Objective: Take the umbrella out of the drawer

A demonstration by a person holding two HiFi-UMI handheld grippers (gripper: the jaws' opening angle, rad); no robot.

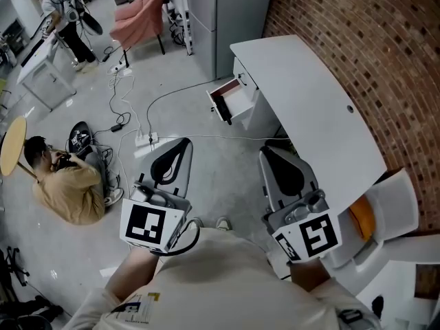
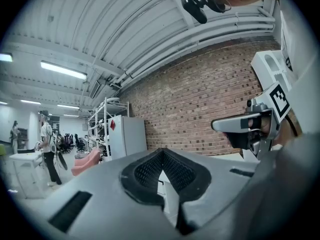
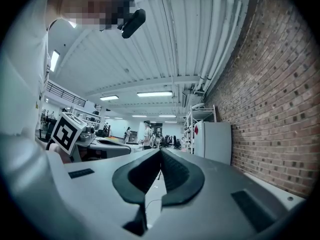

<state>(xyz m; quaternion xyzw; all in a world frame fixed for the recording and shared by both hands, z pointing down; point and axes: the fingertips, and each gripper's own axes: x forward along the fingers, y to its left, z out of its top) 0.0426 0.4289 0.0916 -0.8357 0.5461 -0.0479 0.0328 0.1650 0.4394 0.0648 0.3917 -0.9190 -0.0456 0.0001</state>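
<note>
Two closed, empty: left gripper, right gripper; one drawer open

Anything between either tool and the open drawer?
Nothing visible blocks the way. The left tool and right tool, both shut and empty, face the drawer across the floor. Only a thin cable lies flat between.

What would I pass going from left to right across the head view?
person seated on the floor → left tongs → open drawer → right tongs → brick wall
</note>
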